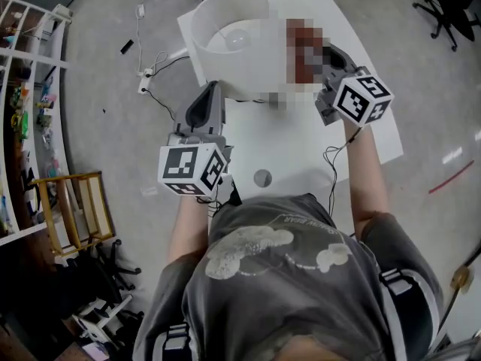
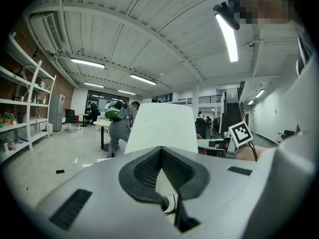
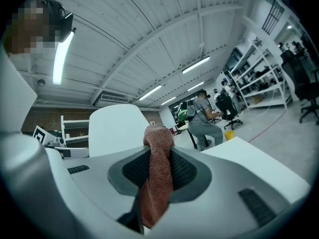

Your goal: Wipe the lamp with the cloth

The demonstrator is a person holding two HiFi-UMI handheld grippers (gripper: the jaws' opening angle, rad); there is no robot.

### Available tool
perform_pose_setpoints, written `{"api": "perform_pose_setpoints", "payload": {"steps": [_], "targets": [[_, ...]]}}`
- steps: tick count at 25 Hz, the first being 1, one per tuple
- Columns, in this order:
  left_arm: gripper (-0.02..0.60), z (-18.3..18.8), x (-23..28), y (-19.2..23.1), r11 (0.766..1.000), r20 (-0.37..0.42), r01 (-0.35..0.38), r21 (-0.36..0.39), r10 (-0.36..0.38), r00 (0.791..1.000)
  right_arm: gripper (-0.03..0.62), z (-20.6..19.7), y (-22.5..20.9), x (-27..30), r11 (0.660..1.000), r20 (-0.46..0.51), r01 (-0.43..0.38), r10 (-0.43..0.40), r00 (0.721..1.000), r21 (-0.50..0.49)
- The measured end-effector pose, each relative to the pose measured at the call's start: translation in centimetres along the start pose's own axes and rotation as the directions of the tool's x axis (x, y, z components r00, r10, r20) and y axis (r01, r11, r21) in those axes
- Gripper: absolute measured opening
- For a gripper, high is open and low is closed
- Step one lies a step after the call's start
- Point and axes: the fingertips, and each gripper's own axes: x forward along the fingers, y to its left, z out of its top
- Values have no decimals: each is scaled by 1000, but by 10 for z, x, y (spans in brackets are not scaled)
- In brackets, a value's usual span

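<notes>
Judging the step in hand as bringing the cloth [image 3: 158, 178] to the lamp [image 1: 229, 40], with wiping not yet under way.

Recommending:
- Laying the free cloth end flat against the shade wall.
- Pressing lightly and sweeping round the curve rather than jabbing. A hard push would be risking tipping the lamp on the bench [image 1: 301, 149].
- Bringing in the other side for steadying only if the shade is rocking.

Right gripper [image 3: 158, 133]:
- Jaws clamping narrow on the cloth, a reddish-brown woven strip.
- Strip running up between the pads and poking out just beyond the tips, the remainder hanging back below the jaws.
- Lamp standing ahead of the jaws and slightly to their left, near the cloth tip. Touching or apart not being determinable from either view.

Left gripper [image 2: 160, 151]:
- Jaws sitting together tip to tip, gripping nothing and touching nothing.
- Shade standing straight ahead of the tips, apart from them.

Also noting a small grey disc [image 1: 262, 177] lying on the bench behind both sets of jaws, towards the person. Purpose not determinable.
</notes>
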Motion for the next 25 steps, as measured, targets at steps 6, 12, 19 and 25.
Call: {"api": "perform_pose_setpoints", "payload": {"steps": [6,12,19,25], "targets": [[6,-17,-6,24,995,-30,95,-10,-95,995,86,-49,-2,-11,988,-18,143,-142,990,62],[6,38,33,41,981,-18,192,-37,-193,981,86,14,-3,-12,962,11,268,-269,963,55],[6,-10,-38,65,936,18,351,-33,-351,936,86,-12,100,-45,936,174,352,-342,923,-27],[6,21,-9,46,887,35,461,-24,-460,887,86,68,118,-36,916,289,388,-346,893,-101]]}}
